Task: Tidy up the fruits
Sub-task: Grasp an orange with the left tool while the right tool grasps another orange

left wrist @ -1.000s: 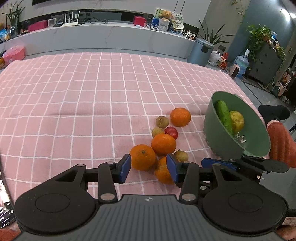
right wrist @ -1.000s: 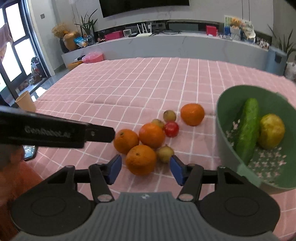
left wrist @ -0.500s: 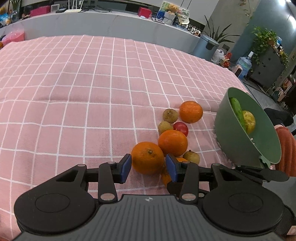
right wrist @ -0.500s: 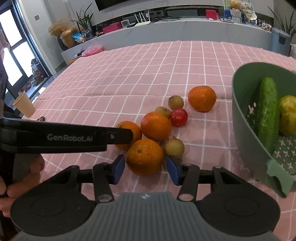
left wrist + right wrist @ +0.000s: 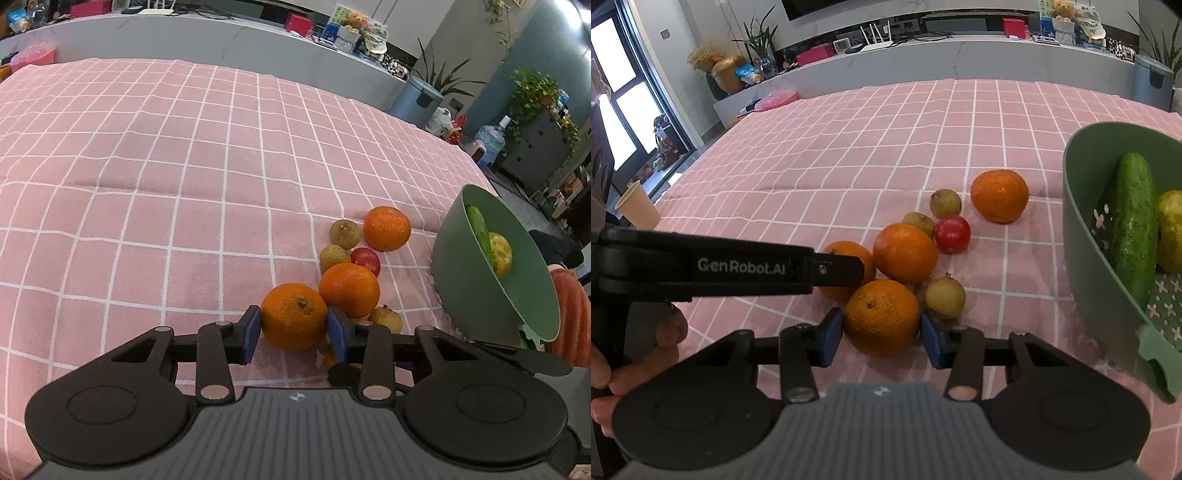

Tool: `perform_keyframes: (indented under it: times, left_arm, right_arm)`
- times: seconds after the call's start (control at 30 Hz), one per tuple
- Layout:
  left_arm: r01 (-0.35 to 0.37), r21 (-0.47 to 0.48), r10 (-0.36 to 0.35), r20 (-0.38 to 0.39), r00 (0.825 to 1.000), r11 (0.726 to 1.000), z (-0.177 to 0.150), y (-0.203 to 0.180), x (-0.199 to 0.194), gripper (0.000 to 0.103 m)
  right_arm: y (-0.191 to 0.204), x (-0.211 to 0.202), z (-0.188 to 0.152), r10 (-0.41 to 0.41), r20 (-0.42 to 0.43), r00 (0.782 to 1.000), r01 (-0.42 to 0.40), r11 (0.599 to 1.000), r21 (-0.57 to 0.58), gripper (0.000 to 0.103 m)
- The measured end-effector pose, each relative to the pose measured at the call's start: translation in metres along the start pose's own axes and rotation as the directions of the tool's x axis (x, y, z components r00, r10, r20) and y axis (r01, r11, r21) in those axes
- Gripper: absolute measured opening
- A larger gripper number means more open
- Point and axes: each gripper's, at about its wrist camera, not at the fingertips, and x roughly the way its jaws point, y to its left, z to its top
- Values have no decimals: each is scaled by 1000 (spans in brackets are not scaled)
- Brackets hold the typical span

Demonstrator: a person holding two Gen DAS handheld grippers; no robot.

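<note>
Several oranges, small brown fruits and a red fruit [image 5: 365,260] lie clustered on the pink checked cloth. My left gripper [image 5: 293,329] has its blue pads against both sides of the nearest orange [image 5: 294,316]. My right gripper [image 5: 882,336] straddles another orange [image 5: 881,317], pads touching or nearly touching its sides. A green bowl [image 5: 1086,236] at the right holds a cucumber [image 5: 1133,229] and a yellow fruit [image 5: 1171,229]; it also shows in the left wrist view [image 5: 469,295].
A far orange [image 5: 386,228] lies apart near the bowl. The left gripper's arm [image 5: 738,264] crosses the right wrist view. A paper cup [image 5: 637,209] stands at the table's left edge. A counter runs behind the table [image 5: 147,147].
Both grippers moved forward and closed in, each around an orange. The left pads now touch their orange.
</note>
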Motion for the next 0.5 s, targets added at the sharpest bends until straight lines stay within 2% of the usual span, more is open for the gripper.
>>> perform_keyframes:
  times: [0.23,0.5]
  left_arm:
    - [-22,-1,22,19,1000,1000,-3,-5,-16,43]
    - [-23,21,21,66,998,1000,-5,-25,-43,43]
  right_arm:
    - [1,-15,-1,-5,16,1000,5,1000,-27,42]
    - [0,-53,-1,-15,77,997,20,998,-66,42]
